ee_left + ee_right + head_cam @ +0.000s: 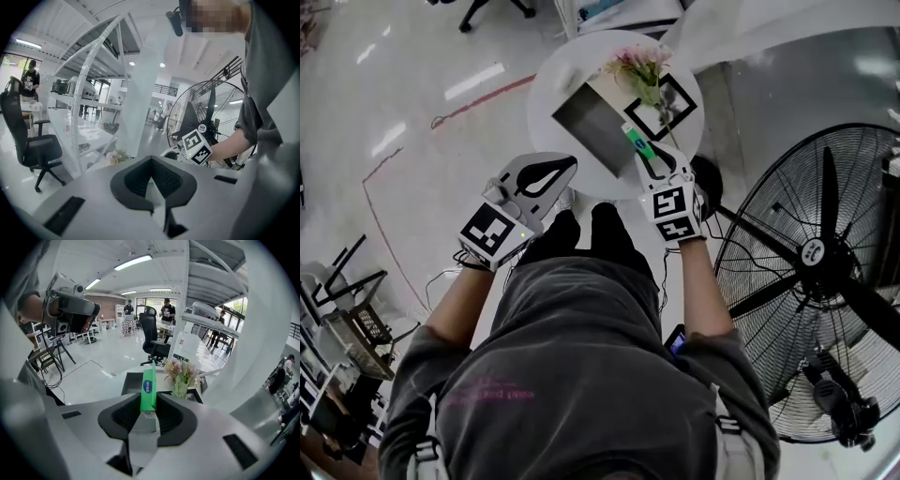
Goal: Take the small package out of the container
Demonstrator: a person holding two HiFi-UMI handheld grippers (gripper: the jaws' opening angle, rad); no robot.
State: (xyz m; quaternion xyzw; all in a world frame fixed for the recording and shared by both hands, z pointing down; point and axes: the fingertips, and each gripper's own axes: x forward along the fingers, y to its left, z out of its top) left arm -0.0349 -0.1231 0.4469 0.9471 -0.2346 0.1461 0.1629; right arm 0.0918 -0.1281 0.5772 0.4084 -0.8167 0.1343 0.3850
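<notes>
Right gripper (pixel 149 405) jaws are pinching the slim green small package (pixel 149 389), near the grey rectangular container (pixel 592 131) on the round white tabletop (pixel 548 84). Left gripper (pixel 152 187) jaws are pressed together, empty. I'd lift straight and keep the grip firm.

Steep overhead — low pair, shared table (pixel 546 94)

The green package (pixel 148 401) bears a blue oval label (pixel 147 386), its print too small to read.

Round white table (pixel 551 89). On top: dark grey container (pixel 592 131) at left-centre; black-and-white marker card (pixel 673 111) at right, just beside container; pink flowers (pixel 639 67) at far side, overlapping card.
</notes>
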